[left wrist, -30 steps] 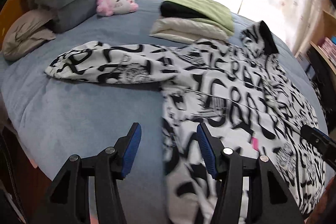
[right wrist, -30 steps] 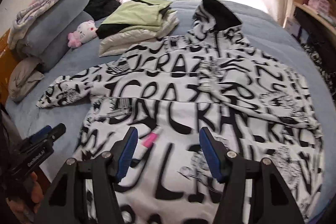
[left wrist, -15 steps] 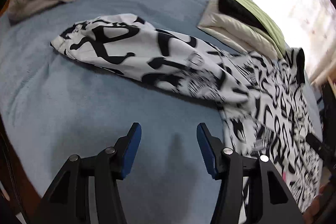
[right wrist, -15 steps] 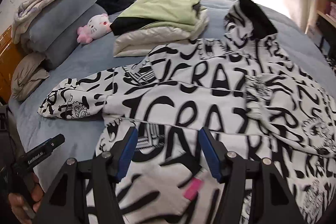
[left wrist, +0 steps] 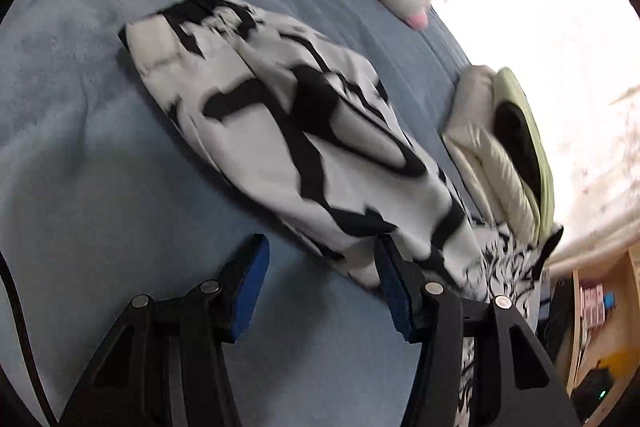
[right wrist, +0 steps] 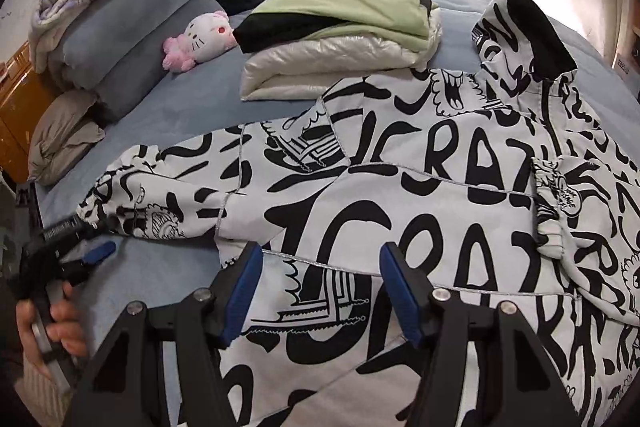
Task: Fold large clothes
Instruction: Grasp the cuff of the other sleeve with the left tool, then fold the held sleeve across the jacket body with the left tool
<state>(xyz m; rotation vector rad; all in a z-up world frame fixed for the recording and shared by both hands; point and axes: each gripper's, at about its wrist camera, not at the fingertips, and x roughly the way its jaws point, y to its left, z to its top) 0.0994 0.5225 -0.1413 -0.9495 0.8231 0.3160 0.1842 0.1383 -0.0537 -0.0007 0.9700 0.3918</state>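
Note:
A large black-and-white lettered jacket (right wrist: 400, 195) lies spread flat on the blue bed (right wrist: 172, 115), hood toward the window. Its left sleeve (left wrist: 280, 131) stretches out across the bed, cuff at the far end. My left gripper (left wrist: 320, 255) is open just above the bed at the sleeve's near edge; its right finger (left wrist: 394, 283) overlaps that edge, and nothing is between the pads. In the right wrist view the left gripper (right wrist: 86, 239) sits by the cuff, held by a hand (right wrist: 52, 323). My right gripper (right wrist: 320, 259) hangs open over the jacket's body near the armpit.
A folded stack of green, black and cream clothes (right wrist: 340, 39) sits beyond the sleeve, also seen as the stack (left wrist: 504, 147). A pink-and-white plush toy (right wrist: 200, 39) and grey pillows (right wrist: 132, 23) lie at the head end. A wooden shelf (left wrist: 600, 307) stands past the bed.
The left gripper swung left from the jacket's body to the sleeve, sinking and rolling. The right gripper moved left and lower over the jacket, toward the armpit. Both stayed open.

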